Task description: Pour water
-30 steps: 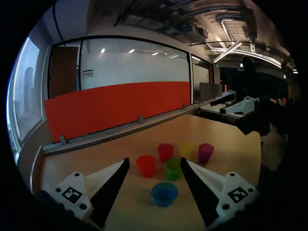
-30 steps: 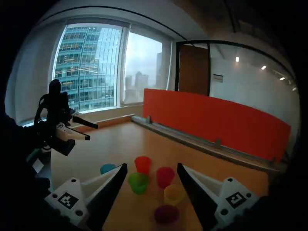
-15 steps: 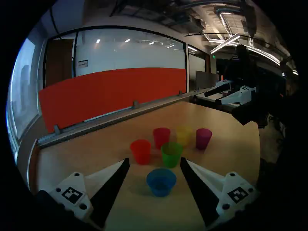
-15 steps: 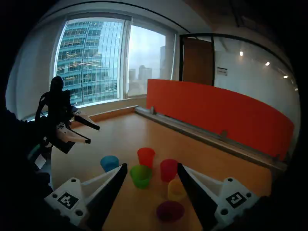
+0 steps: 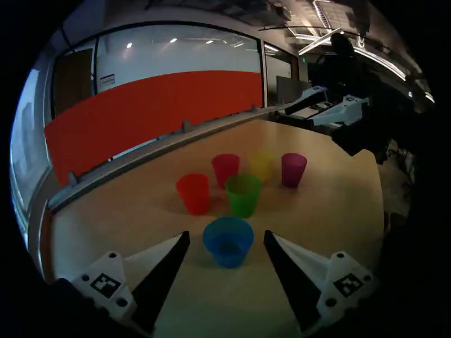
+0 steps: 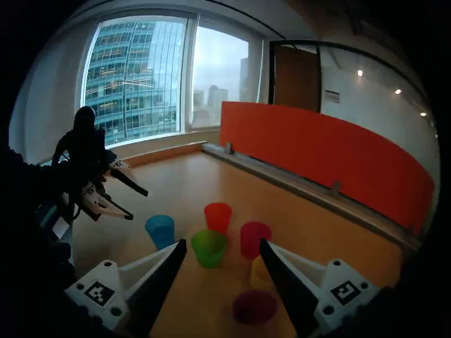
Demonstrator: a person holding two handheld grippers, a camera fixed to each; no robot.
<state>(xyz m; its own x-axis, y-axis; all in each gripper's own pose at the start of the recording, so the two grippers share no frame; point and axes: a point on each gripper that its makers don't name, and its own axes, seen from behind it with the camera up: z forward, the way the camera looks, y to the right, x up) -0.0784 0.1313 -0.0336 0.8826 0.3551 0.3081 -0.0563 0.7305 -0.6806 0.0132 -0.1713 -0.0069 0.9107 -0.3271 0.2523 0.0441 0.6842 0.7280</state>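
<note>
Left gripper has dropped and closed in over the last sec: blue cup now sits right betw its spread fingers, not touched yet. Right gripper, also spread and empty, has crept fwd, purple cup low betw its fingers. Cups stand mid-table, blue one nearest my edge. Looks like blue's the pick; can't tell if it's got water.

Wooden table taking up the foreground, orange partition running along its far edge above a metal rail. Big window showing glass towers, brown door standing beside it. Ceiling light strips glowing overhead.
</note>
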